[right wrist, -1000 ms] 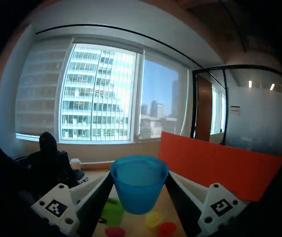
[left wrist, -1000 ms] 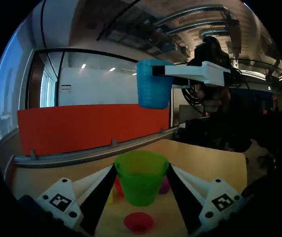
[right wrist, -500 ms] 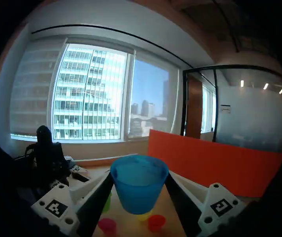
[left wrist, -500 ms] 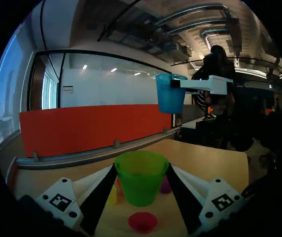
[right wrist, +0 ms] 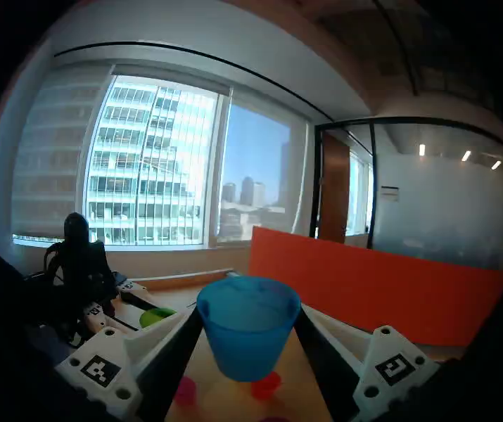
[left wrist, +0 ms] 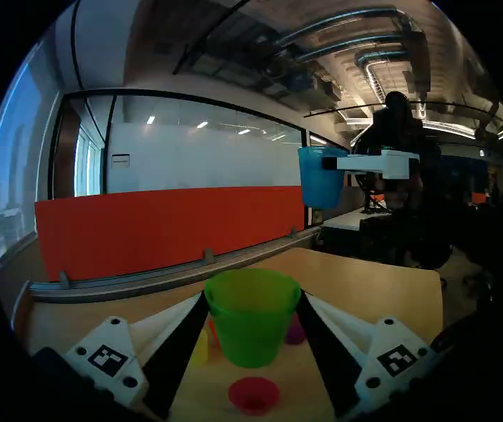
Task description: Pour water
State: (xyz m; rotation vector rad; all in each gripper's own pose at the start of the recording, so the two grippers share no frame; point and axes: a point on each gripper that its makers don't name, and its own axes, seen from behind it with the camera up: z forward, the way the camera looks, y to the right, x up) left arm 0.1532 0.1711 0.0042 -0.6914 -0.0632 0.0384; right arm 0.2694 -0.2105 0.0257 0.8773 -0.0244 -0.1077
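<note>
Two plastic cups held above a table, one in each gripper.

The left gripper is clamped on a green cup, both fingers pressed to its sides; the cup is upright above a wooden table, where a small pink cup stands just below it. The right gripper grips a blue cup the same way, also upright, above a red cup on the tabletop. From the left gripper view, the blue cup hangs higher and to the right, well apart from the green one, in front of an orange partition. Whether either cup holds water is hard to tell; the blue one's inside looks only hazy. A tall window fills the wall behind.
</note>
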